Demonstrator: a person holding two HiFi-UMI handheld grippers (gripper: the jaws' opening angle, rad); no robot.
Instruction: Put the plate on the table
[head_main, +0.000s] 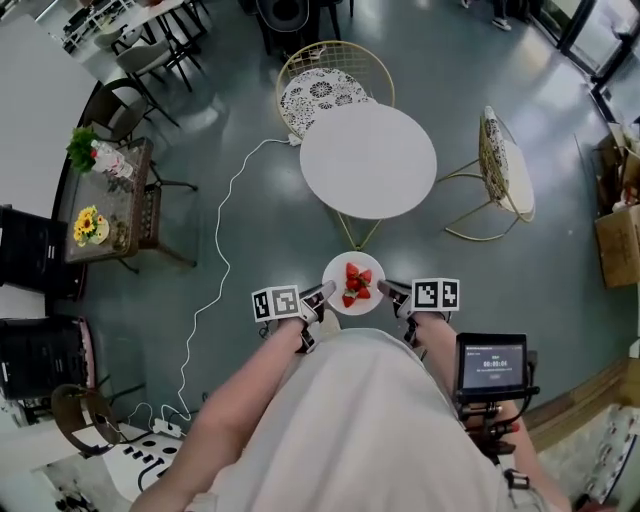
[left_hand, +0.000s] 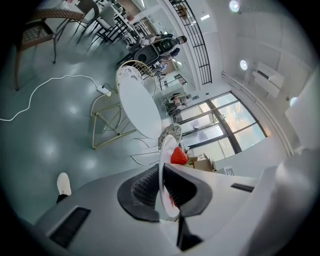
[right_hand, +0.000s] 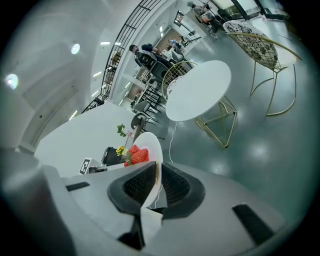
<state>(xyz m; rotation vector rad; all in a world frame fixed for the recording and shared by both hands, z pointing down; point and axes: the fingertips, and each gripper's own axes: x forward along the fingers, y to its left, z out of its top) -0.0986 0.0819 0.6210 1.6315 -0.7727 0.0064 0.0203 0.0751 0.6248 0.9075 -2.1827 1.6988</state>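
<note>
A small white plate carrying red strawberries hangs in the air just in front of the person, short of the round white table. My left gripper is shut on the plate's left rim and my right gripper is shut on its right rim. In the left gripper view the plate stands edge-on between the black pads, a strawberry showing past them. In the right gripper view the plate is likewise pinched at its rim, strawberries on top, with the table ahead.
Two gold wire chairs flank the table, one behind it and one to its right. A white cable snakes over the grey floor at left. A dark side table with flowers stands far left. A handheld screen hangs at the person's right.
</note>
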